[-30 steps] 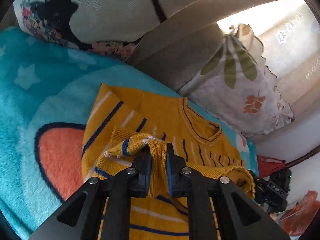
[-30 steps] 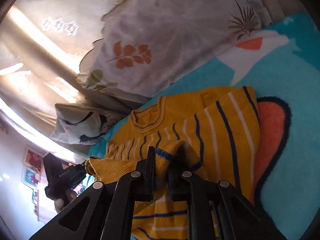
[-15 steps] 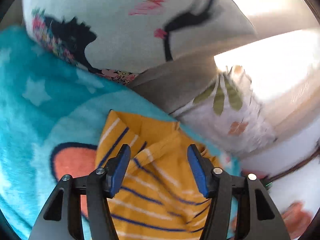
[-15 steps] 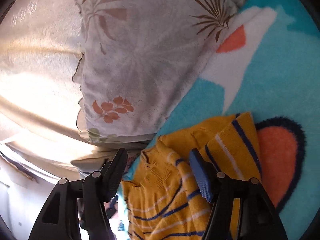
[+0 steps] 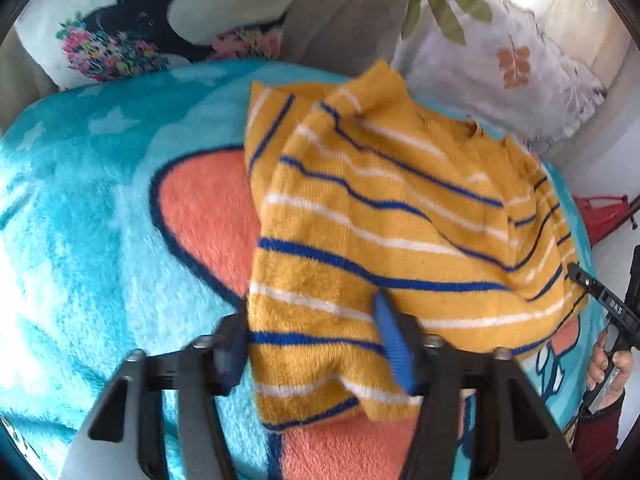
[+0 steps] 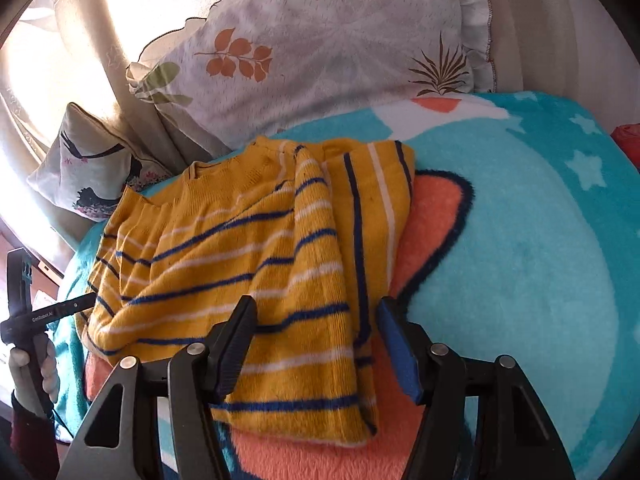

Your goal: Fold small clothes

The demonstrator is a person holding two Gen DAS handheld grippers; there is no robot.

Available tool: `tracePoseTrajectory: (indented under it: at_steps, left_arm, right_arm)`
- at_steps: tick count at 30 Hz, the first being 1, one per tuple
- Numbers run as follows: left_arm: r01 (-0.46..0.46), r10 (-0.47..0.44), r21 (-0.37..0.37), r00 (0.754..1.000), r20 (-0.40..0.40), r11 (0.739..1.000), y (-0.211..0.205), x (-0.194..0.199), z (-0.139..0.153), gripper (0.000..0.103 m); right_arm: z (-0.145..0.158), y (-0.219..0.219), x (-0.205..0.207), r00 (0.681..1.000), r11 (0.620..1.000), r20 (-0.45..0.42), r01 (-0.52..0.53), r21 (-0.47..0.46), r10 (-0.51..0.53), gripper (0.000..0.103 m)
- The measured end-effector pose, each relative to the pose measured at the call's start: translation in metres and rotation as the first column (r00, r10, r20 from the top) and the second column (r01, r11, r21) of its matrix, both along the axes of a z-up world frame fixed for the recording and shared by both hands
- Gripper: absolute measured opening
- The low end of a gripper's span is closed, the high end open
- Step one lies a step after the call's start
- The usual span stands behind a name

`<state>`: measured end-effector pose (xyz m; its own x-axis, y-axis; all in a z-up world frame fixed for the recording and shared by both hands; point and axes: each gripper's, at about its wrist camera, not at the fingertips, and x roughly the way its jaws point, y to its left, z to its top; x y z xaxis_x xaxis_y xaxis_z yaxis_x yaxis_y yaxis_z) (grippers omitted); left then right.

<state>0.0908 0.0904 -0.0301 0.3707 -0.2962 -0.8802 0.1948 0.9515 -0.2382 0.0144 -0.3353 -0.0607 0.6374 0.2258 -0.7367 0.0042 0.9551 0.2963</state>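
We have the mustard-yellow striped sweater (image 6: pixel 256 264) lying folded over on the teal-and-coral fleece blanket (image 6: pixel 532 264), its neckline at the far side toward the leaf-print pillow (image 6: pixel 320 48) and a doubled panel running down its right half. Our right gripper (image 6: pixel 316 344) has its jaws spread wide over the near hem, holding nothing. Our left gripper (image 5: pixel 312 344) is likewise spread wide, straddling the near corner of the sweater without clamping it; its left finger sits at the cloth's edge.

What could go wrong, we judge: the knit is thick and springy, so the folded layer may slump or creep open if nothing presses it flat. A jaw dragged back low could also catch the hem and pull the fold askew. The plush blanket may grip the bottom layer and skew any sliding.

The only writing we see is small white lettering on the other gripper's arm, too small to read surely.
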Motion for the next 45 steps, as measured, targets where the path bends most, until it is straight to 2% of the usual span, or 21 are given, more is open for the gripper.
tracePoseTrajectory:
  at_steps: [2, 4, 5, 8, 11, 13, 16, 17, 19, 21, 22, 25, 27, 30, 33, 35, 37, 38, 41, 42, 45]
  left_arm:
    - [0.014, -0.014, 0.020, 1.000, 0.000, 1.000, -0.001, 0.000, 0.007, 0.017]
    - [0.008, -0.009, 0.041, 1.000, 0.018, 0.999, 0.003, 0.000, 0.023, 0.013]
    - [0.003, -0.005, 0.061, 0.999, 0.039, 0.998, 0.006, -0.001, 0.031, 0.012]
    - [-0.031, 0.025, 0.092, 0.997, 0.069, 0.995, 0.013, -0.008, 0.041, 0.009]
    - [-0.050, 0.047, 0.137, 0.999, 0.026, 0.989, 0.012, -0.009, 0.024, 0.010]
    - [-0.047, 0.043, 0.127, 0.999, 0.032, 0.991, 0.017, -0.011, 0.024, 0.014]
    - [-0.056, 0.043, 0.111, 0.993, 0.109, 0.992, 0.029, -0.023, 0.049, 0.017]
    - [-0.064, 0.046, 0.119, 0.988, 0.149, 0.991, 0.032, -0.027, 0.060, 0.018]
    - [-0.079, 0.055, 0.107, 0.975, 0.214, 0.991, 0.037, -0.031, 0.079, 0.035]
    - [-0.079, 0.062, 0.056, 0.965, 0.256, 0.995, 0.039, -0.028, 0.092, 0.052]
    - [-0.073, 0.060, 0.041, 0.963, 0.264, 0.996, 0.036, -0.022, 0.096, 0.057]
    - [-0.026, 0.014, 0.042, 0.960, 0.280, 0.999, 0.010, 0.006, 0.097, 0.060]
    - [0.000, -0.023, 0.084, 0.960, 0.279, 0.996, -0.014, 0.035, 0.090, 0.061]
    - [0.028, -0.085, 0.198, 0.955, 0.284, 0.980, -0.045, 0.066, 0.072, 0.061]
    - [0.046, -0.113, 0.274, 0.966, 0.234, 0.961, -0.062, 0.094, 0.045, 0.061]
    - [0.063, -0.116, 0.289, 0.978, 0.172, 0.955, -0.064, 0.108, 0.028, 0.057]
    - [0.076, -0.106, 0.231, 0.988, 0.117, 0.970, -0.061, 0.115, 0.022, 0.008]
    - [0.060, -0.087, 0.208, 0.989, 0.122, 0.976, -0.059, 0.116, 0.025, 0.008]
    - [-0.009, -0.026, 0.226, 0.988, 0.152, 0.974, -0.053, 0.126, 0.031, 0.006]
    - [-0.030, -0.004, 0.220, 0.989, 0.150, 0.975, -0.050, 0.130, 0.030, 0.006]
    - [-0.054, 0.025, 0.222, 0.991, 0.134, 0.973, -0.046, 0.137, 0.017, 0.007]
  right_arm:
    - [0.000, -0.001, 0.002, 1.000, 1.000, -0.016, -0.018, -0.001, 0.017, 0.023]
    - [0.009, -0.011, 0.007, 1.000, 0.999, -0.023, -0.017, 0.049, 0.018, 0.016]
    - [0.014, -0.014, 0.008, 1.000, 0.999, -0.019, -0.008, 0.051, 0.009, 0.008]
    - [0.024, -0.025, 0.004, 1.000, 1.000, -0.013, 0.022, 0.007, -0.022, 0.008]
    - [0.004, -0.020, 0.007, 0.997, 1.000, -0.077, 0.010, -0.018, -0.011, 0.009]
    - [0.000, -0.013, 0.005, 0.997, 0.997, -0.076, 0.005, -0.079, -0.011, 0.011]
    - [0.026, -0.019, -0.007, 1.000, 0.996, -0.014, 0.027, -0.083, -0.028, 0.032]
    - [0.035, -0.021, -0.011, 0.999, 0.995, 0.013, 0.039, -0.091, -0.038, 0.034]
    - [0.055, -0.022, -0.015, 0.996, 0.988, 0.074, 0.055, -0.143, -0.045, 0.034]
    - [0.067, -0.017, -0.011, 0.993, 0.987, 0.112, 0.045, -0.157, -0.028, 0.034]
    - [0.070, -0.012, -0.005, 0.993, 0.990, 0.121, 0.019, -0.141, -0.001, 0.034]
    - [0.069, 0.014, 0.018, 0.990, 0.994, 0.118, -0.071, -0.086, 0.081, 0.034]
    - [0.066, 0.038, 0.031, 0.984, 0.990, 0.125, -0.121, -0.073, 0.129, 0.034]
    - [0.059, 0.069, 0.063, 0.975, 0.981, 0.111, -0.193, -0.012, 0.193, 0.034]
    - [0.049, 0.091, 0.096, 0.965, 0.966, 0.077, -0.254, 0.039, 0.251, 0.034]
    - [0.039, 0.105, 0.115, 0.954, 0.953, 0.048, -0.300, 0.049, 0.297, 0.034]
    - [0.025, 0.118, 0.129, 0.944, 0.944, 0.006, -0.330, 0.009, 0.330, 0.034]
    - [0.019, 0.122, 0.136, 0.944, 0.944, -0.011, -0.329, -0.032, 0.329, 0.034]
    - [0.001, 0.121, 0.157, 0.964, 0.946, -0.047, -0.268, -0.184, 0.263, 0.033]
    - [-0.004, 0.115, 0.166, 0.972, 0.951, -0.048, -0.235, -0.200, 0.230, 0.031]
    - [-0.010, 0.090, 0.183, 0.988, 0.978, -0.031, -0.153, -0.142, 0.150, 0.030]
